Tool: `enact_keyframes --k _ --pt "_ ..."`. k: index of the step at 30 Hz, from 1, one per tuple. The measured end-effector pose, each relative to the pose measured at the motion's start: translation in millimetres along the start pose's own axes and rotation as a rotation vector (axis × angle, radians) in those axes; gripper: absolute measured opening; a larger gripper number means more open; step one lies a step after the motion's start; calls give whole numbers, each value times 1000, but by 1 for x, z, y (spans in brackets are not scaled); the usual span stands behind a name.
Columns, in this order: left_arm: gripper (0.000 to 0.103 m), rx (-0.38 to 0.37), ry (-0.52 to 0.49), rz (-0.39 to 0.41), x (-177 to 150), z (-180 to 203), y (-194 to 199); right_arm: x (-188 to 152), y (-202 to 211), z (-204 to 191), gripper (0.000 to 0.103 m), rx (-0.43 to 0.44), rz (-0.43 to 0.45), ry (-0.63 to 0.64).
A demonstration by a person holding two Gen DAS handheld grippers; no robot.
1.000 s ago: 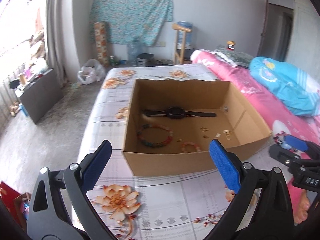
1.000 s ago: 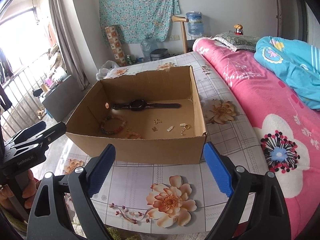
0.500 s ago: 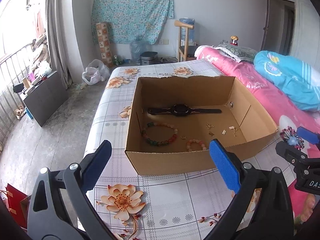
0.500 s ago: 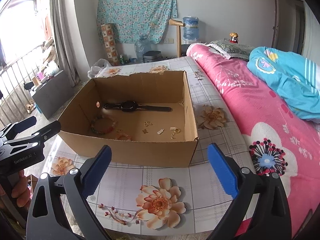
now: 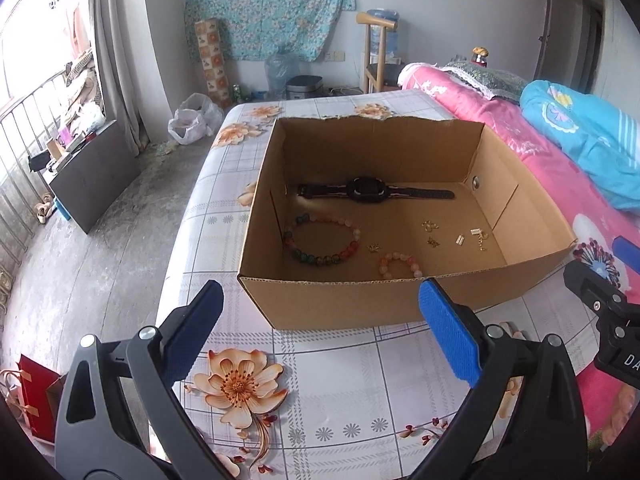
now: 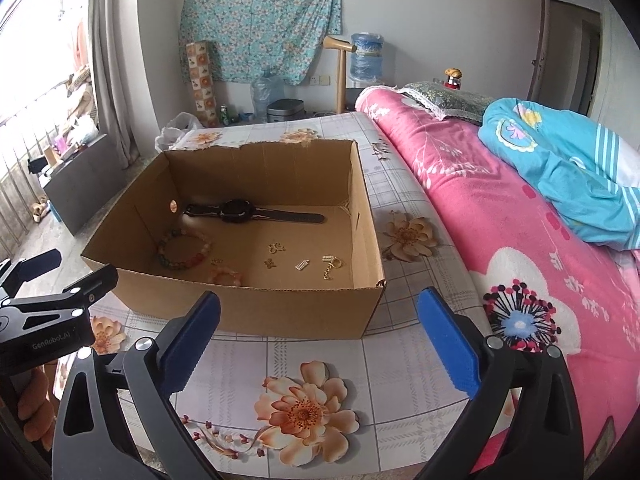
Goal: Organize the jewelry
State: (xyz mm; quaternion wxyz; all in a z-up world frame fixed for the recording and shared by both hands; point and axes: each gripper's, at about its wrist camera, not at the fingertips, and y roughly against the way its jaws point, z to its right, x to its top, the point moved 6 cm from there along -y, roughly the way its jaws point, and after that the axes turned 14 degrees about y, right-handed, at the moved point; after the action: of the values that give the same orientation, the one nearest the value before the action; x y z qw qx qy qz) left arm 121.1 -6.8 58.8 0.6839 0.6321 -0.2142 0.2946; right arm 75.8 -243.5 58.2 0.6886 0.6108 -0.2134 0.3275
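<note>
Both cameras have drawn back and risen a little over the last second, so I now look deeper into the cardboard box [image 5: 360, 300], and the jewelry inside has not shifted. My left gripper [image 5: 320, 332] hangs spread wide and empty before the box's near wall, and my right gripper [image 6: 318, 330] is likewise spread and holding nothing, near the box's right corner. Inside, a black watch [image 5: 370, 190] lies stretched along the far wall. A multicolored bead bracelet [image 5: 322, 240] rests on the left of the floor, with a smaller pink bead bracelet [image 5: 400, 266] close to the near wall. Several small gold charms [image 6: 304, 260] are scattered toward the right. The box sits on a floral-patterned cloth [image 6: 304, 412], beside a pink blanket [image 6: 500, 240].
</note>
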Motion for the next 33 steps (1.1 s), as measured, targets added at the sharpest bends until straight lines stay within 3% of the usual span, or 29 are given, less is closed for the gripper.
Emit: enact_keyframes --k 14,33 --pt "95 55 62 -93 -7 -8 -27 -4 -27 -12 96 -18 -117 -3" --pt "95 68 50 -129 -5 -1 -32 -13 -45 -1 96 42 -165 -80"
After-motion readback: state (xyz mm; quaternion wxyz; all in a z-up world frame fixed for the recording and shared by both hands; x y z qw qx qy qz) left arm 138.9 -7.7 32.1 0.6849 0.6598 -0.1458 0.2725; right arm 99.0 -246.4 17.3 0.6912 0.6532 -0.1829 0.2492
